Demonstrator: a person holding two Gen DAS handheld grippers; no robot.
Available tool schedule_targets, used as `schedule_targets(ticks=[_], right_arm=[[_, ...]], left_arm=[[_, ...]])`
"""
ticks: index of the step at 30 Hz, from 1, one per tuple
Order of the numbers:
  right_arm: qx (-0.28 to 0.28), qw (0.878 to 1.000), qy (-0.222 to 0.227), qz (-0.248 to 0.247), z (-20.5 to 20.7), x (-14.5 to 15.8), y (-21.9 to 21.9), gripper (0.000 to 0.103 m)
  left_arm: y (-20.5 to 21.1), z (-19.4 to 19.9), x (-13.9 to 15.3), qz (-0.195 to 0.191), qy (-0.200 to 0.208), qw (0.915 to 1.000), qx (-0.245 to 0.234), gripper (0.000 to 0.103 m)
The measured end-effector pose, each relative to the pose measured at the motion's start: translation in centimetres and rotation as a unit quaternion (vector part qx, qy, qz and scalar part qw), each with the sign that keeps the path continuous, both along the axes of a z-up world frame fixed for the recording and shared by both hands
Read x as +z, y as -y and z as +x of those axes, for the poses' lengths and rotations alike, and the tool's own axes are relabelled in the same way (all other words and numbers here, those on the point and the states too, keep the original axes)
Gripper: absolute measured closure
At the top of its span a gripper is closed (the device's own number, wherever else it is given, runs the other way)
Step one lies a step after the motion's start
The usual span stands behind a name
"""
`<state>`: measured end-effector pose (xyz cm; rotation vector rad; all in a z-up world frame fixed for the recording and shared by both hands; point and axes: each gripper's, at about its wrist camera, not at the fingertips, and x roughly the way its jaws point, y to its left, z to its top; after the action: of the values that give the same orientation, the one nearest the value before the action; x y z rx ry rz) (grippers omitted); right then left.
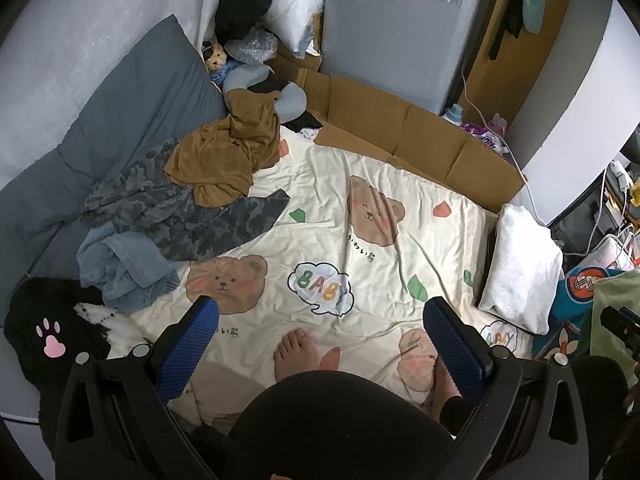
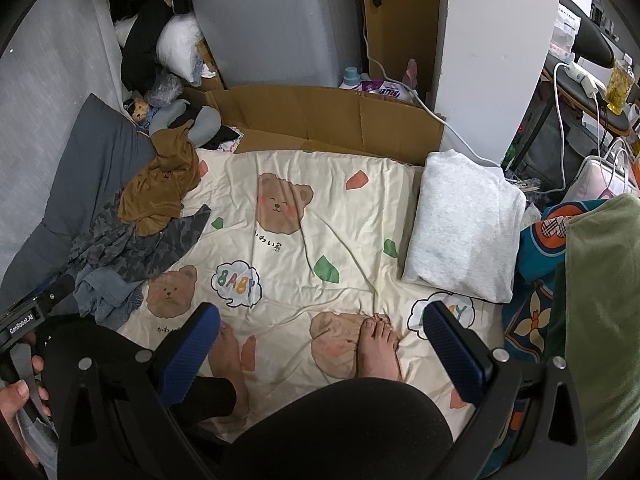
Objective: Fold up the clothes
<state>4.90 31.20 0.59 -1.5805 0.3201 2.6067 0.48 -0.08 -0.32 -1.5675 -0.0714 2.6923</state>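
Both grippers, the left gripper (image 1: 320, 344) and the right gripper (image 2: 322, 344), hang with jaws spread wide and empty above the bear-print sheet (image 2: 320, 216), where the person's dark-clad knee hides the near bedding and part of the bare feet (image 2: 378, 346). Unfolded clothes lie heaped at the sheet's left edge: a brown garment (image 1: 224, 160) crumpled atop a camouflage piece (image 1: 180, 220) and a blue one (image 1: 124, 268), their outlines tangled. At the right edge, a folded grey garment (image 2: 464, 228) lies flat, its long axis running away from the camera.

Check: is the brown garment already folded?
No. The brown garment lies crumpled on the pile of unfolded clothes beside the grey quilt.
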Motion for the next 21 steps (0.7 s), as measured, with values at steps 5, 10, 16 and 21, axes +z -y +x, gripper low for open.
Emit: schedule_targets(ticks=[5, 10, 16, 21], right_arm=[[-0.004, 1.000, -0.001, -0.002, 0.0, 0.1, -0.1, 0.001], [-0.005, 1.000, 0.005, 0.017, -0.2, 0.2, 0.2, 0.001], [-0.001, 1.000, 0.009, 0.005, -0.2, 0.2, -0.2, 0.001], [0.003, 1.000, 0.003, 0.004, -0.4, 0.6, 0.0, 0.001]], left_arm=[[0.2, 0.0, 0.1, 0.008, 0.005, 1.0000, 0.001, 0.001], [0.6, 0.3, 0.6, 0.016, -0.009, 0.9998, 0.002, 0.001], [1.0, 0.6, 1.4, 0.004, -0.037, 0.9993, 0.002, 0.001], [1.7, 0.1, 2.1, -0.005, -0.043, 0.9991, 0.003, 0.001]])
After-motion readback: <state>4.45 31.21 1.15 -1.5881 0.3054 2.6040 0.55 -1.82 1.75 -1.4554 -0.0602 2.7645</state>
